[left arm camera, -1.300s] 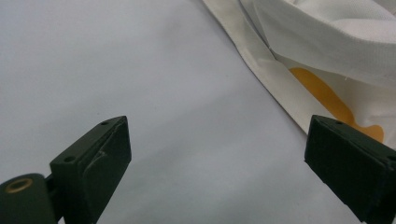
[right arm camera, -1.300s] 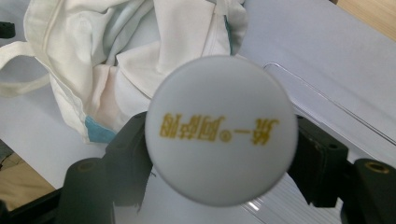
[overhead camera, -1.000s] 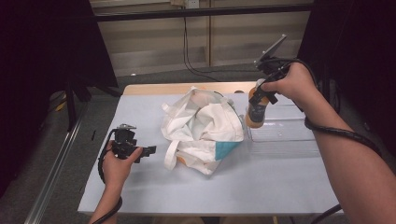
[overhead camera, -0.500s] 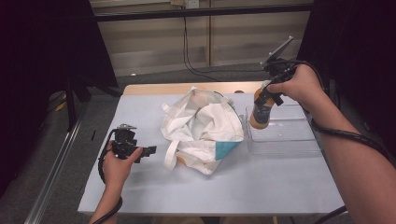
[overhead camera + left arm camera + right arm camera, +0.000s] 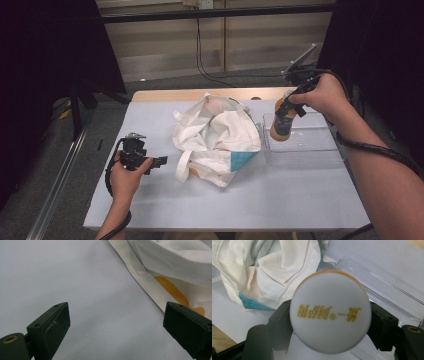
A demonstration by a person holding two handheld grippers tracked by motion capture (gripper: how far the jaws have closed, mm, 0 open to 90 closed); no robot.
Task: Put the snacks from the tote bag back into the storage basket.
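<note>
The right gripper's fingers [image 5: 384,325] clamp the neck of an orange drink bottle [image 5: 282,123] just under its white cap [image 5: 330,311], holding it upright over the near-left corner of a clear plastic bin [image 5: 320,150]; whether its base touches the bin floor is hard to tell. Lowering it straight, wrist steady, and releasing only once it stands would suit the step. The left gripper [image 5: 161,161] rests on the table [image 5: 260,200], jaws spread and empty, near the cream tote bag [image 5: 215,135]. That bag lies just beside the bin's left wall and could snag a sideways swing.
</note>
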